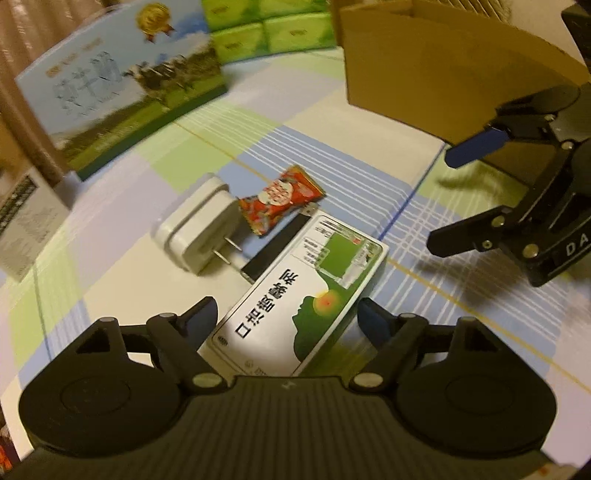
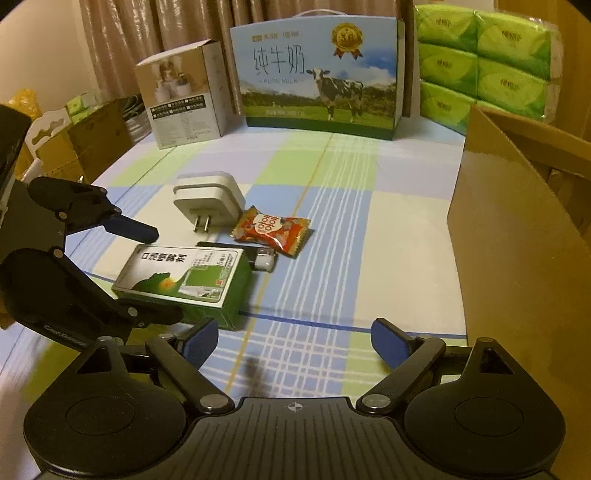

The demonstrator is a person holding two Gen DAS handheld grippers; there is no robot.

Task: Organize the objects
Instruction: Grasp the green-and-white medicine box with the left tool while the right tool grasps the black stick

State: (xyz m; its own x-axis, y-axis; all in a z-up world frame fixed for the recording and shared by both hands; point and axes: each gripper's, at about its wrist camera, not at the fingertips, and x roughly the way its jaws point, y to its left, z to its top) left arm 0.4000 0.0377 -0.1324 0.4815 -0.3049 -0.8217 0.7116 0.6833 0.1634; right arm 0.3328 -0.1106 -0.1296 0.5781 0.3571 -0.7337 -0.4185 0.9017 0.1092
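Observation:
A green-and-white medicine box [image 1: 295, 295] [image 2: 184, 280] lies flat on the checked cloth. My left gripper [image 1: 286, 317] [image 2: 157, 275] stands astride it, one blue pad on each long side, with no firm press visible. Beyond the box lie a black lighter [image 1: 273, 243] [image 2: 258, 258], a white charger plug [image 1: 199, 229] [image 2: 208, 199] and a red candy wrapper [image 1: 282, 199] [image 2: 271, 230]. My right gripper [image 2: 295, 332] [image 1: 454, 195] hangs open and empty over bare cloth, to the right of the box.
An open cardboard box [image 2: 517, 221] [image 1: 424, 74] stands at the right. Along the back are a milk carton [image 2: 317, 74] [image 1: 122, 92], green tissue packs [image 2: 487, 66] [image 1: 273, 33] and a white product box [image 2: 181, 96]. More cartons sit beyond the table's left edge.

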